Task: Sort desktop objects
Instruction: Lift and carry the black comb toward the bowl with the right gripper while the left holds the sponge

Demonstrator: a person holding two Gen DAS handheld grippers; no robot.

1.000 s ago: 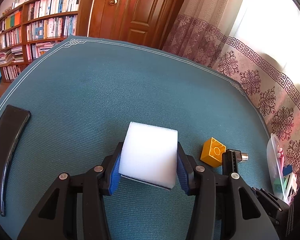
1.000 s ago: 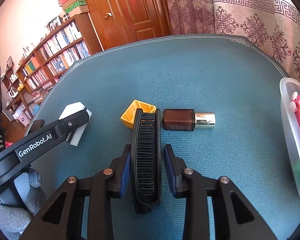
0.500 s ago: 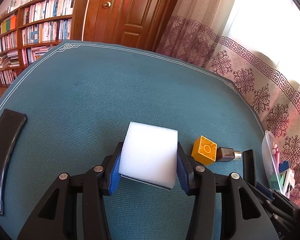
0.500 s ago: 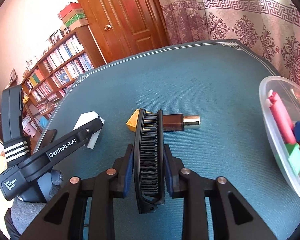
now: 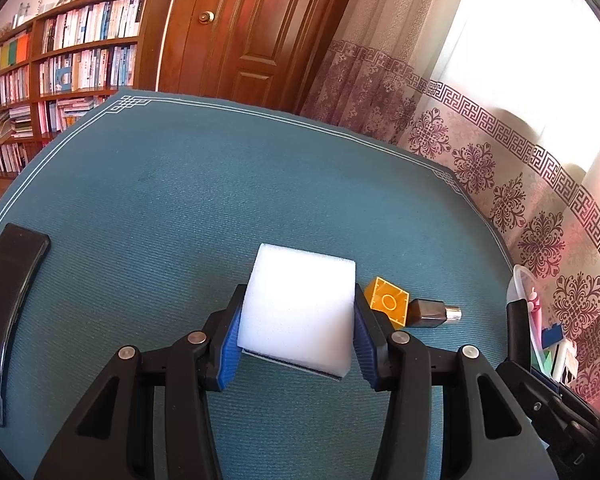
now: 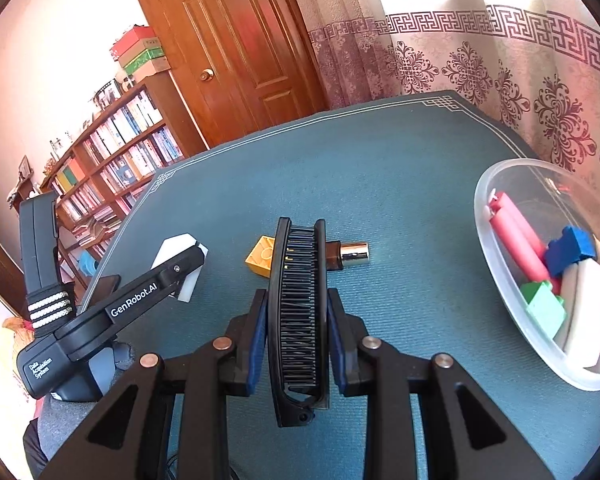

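Note:
My left gripper (image 5: pixel 296 332) is shut on a white foam block (image 5: pixel 300 312) and holds it above the teal table mat (image 5: pixel 220 200). My right gripper (image 6: pixel 298 320) is shut on a black folding comb (image 6: pixel 298 312), held raised over the mat. A yellow toy brick (image 5: pixel 388 304) and a brown bottle with a silver cap (image 5: pixel 432 314) lie on the mat just right of the foam block; both also show in the right wrist view, the brick (image 6: pixel 262 258) and the bottle's cap (image 6: pixel 354 254) on either side of the comb.
A clear plastic bowl (image 6: pixel 500 300) at the right holds red tubes, blue and green bricks and a white object. A black phone-like slab (image 5: pixel 8 304) lies at the mat's left edge. Bookshelves (image 5: pixel 60 64), a wooden door and curtains stand behind the table.
Both grippers have lifted with their objects. The right gripper has risen and moved toward the bowl, which now shows more fully. The brick and bottle have not moved.

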